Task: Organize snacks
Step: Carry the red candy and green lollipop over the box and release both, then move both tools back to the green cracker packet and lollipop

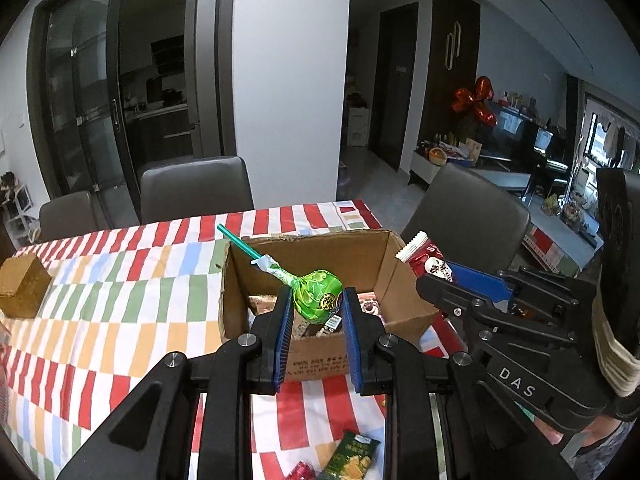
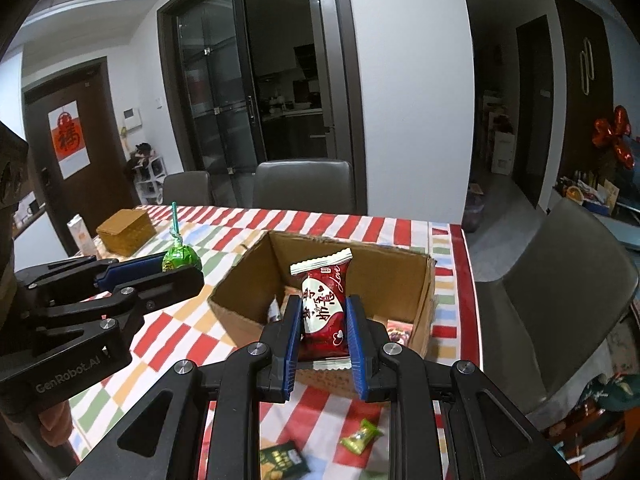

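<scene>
My left gripper [image 1: 315,305] is shut on a green-wrapped lollipop [image 1: 318,295] with a teal stick, held over the near edge of an open cardboard box [image 1: 384,256]. My right gripper [image 2: 323,309] is shut on a red and white snack packet [image 2: 325,300], held upright over the same box [image 2: 400,276]. Several snacks lie inside the box. The right gripper with its packet [image 1: 434,264] shows in the left wrist view, and the left gripper with the lollipop [image 2: 181,259] shows in the right wrist view.
The table has a striped red, green, blue and orange cloth [image 1: 120,300]. A brown block [image 1: 24,286] sits at the left. A green snack pack [image 1: 352,456], a red candy [image 1: 302,472] and a green candy [image 2: 360,436] lie near the front. Grey chairs [image 1: 196,188] surround the table.
</scene>
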`<action>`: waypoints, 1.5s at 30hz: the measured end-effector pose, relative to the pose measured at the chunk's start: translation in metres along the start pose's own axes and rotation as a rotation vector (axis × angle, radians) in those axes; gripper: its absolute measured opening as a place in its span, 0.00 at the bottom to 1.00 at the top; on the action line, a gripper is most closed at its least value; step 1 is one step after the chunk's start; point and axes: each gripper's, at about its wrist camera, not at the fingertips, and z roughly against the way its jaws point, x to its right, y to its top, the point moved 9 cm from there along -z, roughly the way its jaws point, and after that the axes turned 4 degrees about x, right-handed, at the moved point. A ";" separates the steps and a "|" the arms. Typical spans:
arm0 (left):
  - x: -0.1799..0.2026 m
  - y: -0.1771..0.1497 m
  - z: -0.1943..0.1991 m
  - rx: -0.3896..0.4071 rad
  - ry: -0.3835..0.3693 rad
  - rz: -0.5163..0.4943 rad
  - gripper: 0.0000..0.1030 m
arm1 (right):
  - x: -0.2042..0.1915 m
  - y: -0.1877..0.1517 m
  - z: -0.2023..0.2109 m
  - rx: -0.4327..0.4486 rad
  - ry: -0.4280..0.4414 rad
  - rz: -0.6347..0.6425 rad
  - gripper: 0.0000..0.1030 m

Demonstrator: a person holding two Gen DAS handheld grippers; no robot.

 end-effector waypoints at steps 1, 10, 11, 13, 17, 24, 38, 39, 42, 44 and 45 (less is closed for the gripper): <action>0.000 0.001 -0.004 -0.002 0.000 -0.005 0.24 | 0.002 0.002 -0.004 -0.001 -0.003 -0.002 0.22; -0.006 0.009 -0.043 -0.037 -0.003 -0.005 0.24 | 0.014 0.007 -0.031 -0.020 -0.008 -0.017 0.22; -0.007 0.009 -0.047 -0.042 -0.005 -0.003 0.24 | 0.015 0.007 -0.035 -0.024 -0.010 -0.017 0.22; -0.008 0.011 -0.056 -0.053 -0.005 -0.001 0.24 | 0.018 0.008 -0.042 -0.032 -0.014 -0.019 0.22; -0.011 0.009 -0.073 -0.075 -0.008 -0.002 0.24 | 0.022 0.007 -0.053 -0.043 -0.023 -0.023 0.23; -0.010 0.003 -0.060 -0.039 0.073 -0.068 0.51 | 0.030 -0.003 -0.051 -0.039 -0.035 -0.071 0.34; 0.012 -0.035 -0.008 -0.031 0.024 -0.094 0.51 | 0.017 -0.043 0.007 -0.023 -0.051 -0.046 0.34; 0.013 -0.041 -0.006 -0.041 0.019 -0.092 0.51 | 0.015 -0.046 0.009 -0.028 -0.051 -0.046 0.34; 0.015 -0.057 -0.004 -0.070 0.008 -0.086 0.52 | 0.012 -0.058 0.016 -0.039 -0.053 -0.048 0.34; 0.017 -0.071 -0.003 -0.094 -0.002 -0.082 0.52 | 0.009 -0.066 0.020 -0.051 -0.047 -0.056 0.34; 0.018 -0.076 -0.002 -0.104 -0.009 -0.082 0.52 | 0.007 -0.070 0.022 -0.060 -0.043 -0.060 0.34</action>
